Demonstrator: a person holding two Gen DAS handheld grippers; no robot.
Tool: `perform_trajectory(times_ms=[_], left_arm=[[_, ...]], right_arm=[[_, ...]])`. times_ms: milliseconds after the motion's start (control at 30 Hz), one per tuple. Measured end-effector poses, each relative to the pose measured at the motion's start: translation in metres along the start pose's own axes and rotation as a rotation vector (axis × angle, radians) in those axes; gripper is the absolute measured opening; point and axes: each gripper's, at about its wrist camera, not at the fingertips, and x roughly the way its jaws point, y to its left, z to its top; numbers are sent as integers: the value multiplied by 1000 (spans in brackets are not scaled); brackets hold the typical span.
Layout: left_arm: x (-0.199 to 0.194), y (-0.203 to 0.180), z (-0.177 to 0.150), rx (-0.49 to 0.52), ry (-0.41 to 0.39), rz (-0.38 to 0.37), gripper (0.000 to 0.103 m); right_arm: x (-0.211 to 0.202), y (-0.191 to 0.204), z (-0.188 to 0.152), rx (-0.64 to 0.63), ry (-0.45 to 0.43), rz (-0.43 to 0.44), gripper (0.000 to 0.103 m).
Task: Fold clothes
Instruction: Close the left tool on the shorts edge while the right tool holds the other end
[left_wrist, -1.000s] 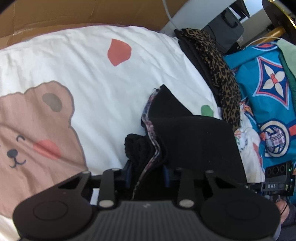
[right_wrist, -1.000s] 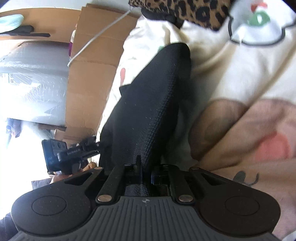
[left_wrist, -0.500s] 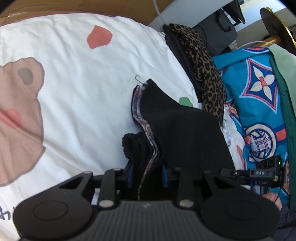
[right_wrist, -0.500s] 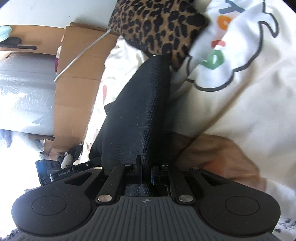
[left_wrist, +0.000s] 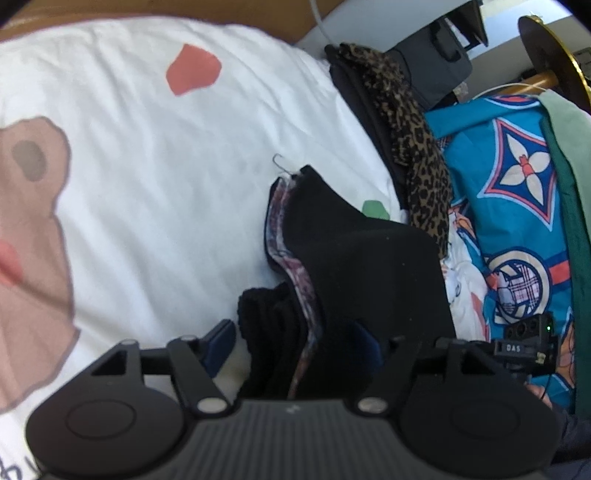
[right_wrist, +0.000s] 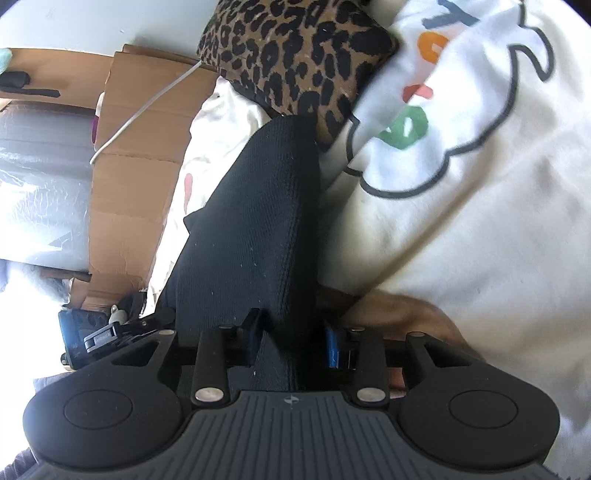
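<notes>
A black garment (left_wrist: 362, 258) with a patterned lining edge (left_wrist: 295, 266) lies folded on the white bear-print bedding (left_wrist: 147, 166). My left gripper (left_wrist: 295, 343) straddles its near bunched end. Its jaws are opening, and a gap shows between the left finger (left_wrist: 221, 343) and the cloth. In the right wrist view the same black garment (right_wrist: 251, 221) runs away from my right gripper (right_wrist: 293, 339). Those jaws are opening too, with the cloth between the blue pads (right_wrist: 332, 350) and no visible squeeze on it.
A leopard-print garment (left_wrist: 417, 155) lies just past the black one, also in the right view as the leopard-print pile (right_wrist: 295, 55). A blue patterned cloth (left_wrist: 517, 184) and a green cloth (left_wrist: 569, 147) lie to the right. Cardboard (right_wrist: 136, 166) lines the bed's far side.
Both grippers were shut on the black garment and their jaws have now parted. The garment has come down onto the bedding, nearer the leopard-print pile.
</notes>
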Motion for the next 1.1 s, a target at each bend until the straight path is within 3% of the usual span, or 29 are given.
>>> perform_trajectory(times_ms=[133,200,267,333,400,467,633,733,767,833,933,1100], left_arm=[[10,-1,5,10,28,-39,87],[13,-2,6,12,41,-58,87],[15,-5,6,24,55,-68,78],[14,-5,7,22,65,-82,47],[11,-3,7,14,62,-103,44],[8,-2,8,12,58,-111,44],[21,2,13,-35,76,-80,65],[28,-1,17,-47,66,-92,66],[29,-2,18,-47,64,-92,65],[30,-3,19,-29,67,-79,48],[27,-3,18,-24,69,-81,42],[15,-14,18,2,47,-56,38]], right_arm=[[7,2,3,-17,-5,-2,36],[9,3,4,-21,-10,4,36],[11,4,6,-20,-15,15,36],[10,7,7,-32,-16,39,34],[7,13,8,-54,-14,85,24],[6,18,10,-68,-10,108,25],[18,15,16,-65,-3,38,26],[22,9,19,-28,-9,47,28],[22,8,19,-24,-10,50,28],[22,7,20,-23,-10,57,26],[21,9,19,-33,-11,64,11],[11,21,16,-60,-20,58,9]])
